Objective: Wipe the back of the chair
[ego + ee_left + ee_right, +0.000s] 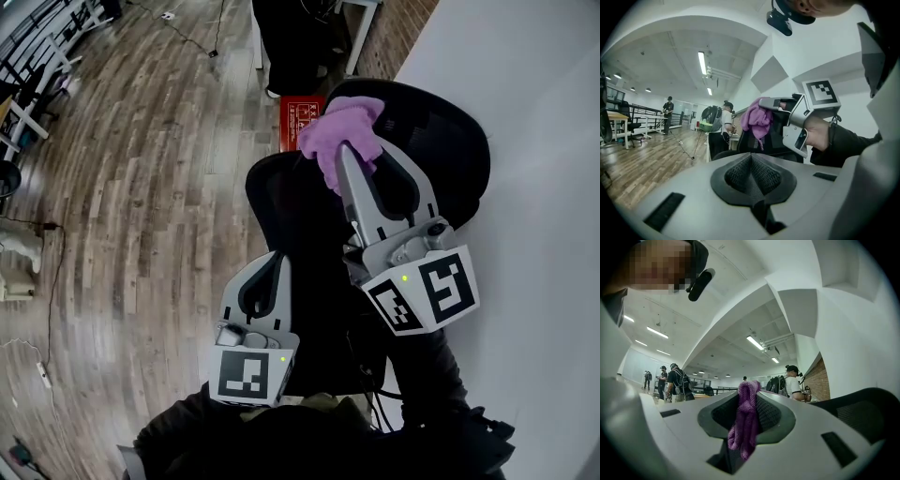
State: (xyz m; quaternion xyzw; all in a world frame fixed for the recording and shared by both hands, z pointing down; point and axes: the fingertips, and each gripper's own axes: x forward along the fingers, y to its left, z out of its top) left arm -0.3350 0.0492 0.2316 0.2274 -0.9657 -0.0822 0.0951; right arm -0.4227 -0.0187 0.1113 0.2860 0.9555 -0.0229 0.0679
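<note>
Chair back (459, 150) may snag the cloth (345, 127), which looks thinly pinched in the clenched right gripper (361, 155), and pull it free; left gripper (274, 267) is closed, empty.

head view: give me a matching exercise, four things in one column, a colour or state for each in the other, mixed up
1. cloth
2. chair
3. left gripper
4. box on the floor

a. red
b. jaws shut, nothing between them
c. purple, held by the right gripper
d. black

Pairs: 1-c, 2-d, 3-b, 4-a
</note>
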